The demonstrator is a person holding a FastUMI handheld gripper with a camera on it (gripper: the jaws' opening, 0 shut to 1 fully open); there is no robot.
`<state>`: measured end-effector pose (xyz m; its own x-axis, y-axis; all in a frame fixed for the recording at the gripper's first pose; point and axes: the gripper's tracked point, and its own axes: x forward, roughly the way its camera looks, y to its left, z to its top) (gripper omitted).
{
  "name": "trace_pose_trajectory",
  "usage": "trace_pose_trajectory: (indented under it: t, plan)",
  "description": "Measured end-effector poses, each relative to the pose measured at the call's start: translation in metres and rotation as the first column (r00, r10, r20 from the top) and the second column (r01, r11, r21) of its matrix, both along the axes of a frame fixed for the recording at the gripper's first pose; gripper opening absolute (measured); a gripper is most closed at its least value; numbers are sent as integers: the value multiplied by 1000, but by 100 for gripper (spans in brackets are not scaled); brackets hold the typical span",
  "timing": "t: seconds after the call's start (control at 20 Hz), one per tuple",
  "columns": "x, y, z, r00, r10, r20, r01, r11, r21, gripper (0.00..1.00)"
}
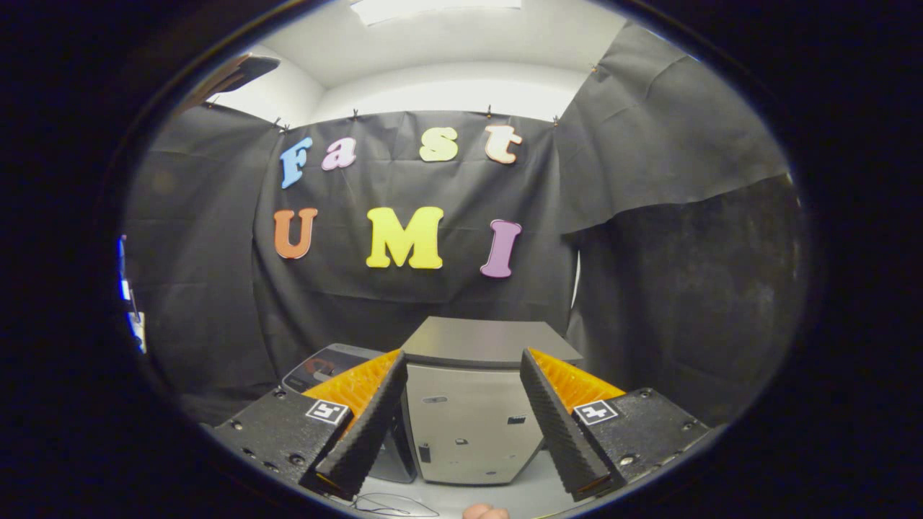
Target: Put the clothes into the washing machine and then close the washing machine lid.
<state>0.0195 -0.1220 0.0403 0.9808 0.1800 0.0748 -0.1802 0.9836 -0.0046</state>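
A grey box-shaped washing machine (469, 432) stands on a white surface, just ahead of my fingers and framed between them. Its flat grey top (490, 339) lies level, at the height of my fingertips. My gripper (462, 358) is open, and its two black ribbed pads (368, 425) with orange backs are spread wide with nothing between them. A small pinkish rounded thing (484, 512) peeks in below the machine, close to the camera. Too little of it shows to tell what it is.
A dark rounded device (328, 364) with an orange mark sits left of the machine, partly behind my left finger. A thin wire (393, 504) lies on the white surface (519, 497) in front. Black cloth walls close in behind and on both sides.
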Motion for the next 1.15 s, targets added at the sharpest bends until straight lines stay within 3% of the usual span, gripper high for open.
trace_pose_trajectory:
  t: [1.15]
  plan:
    - [-1,8,2,1000,25,-1,-25,1000,-13,98]
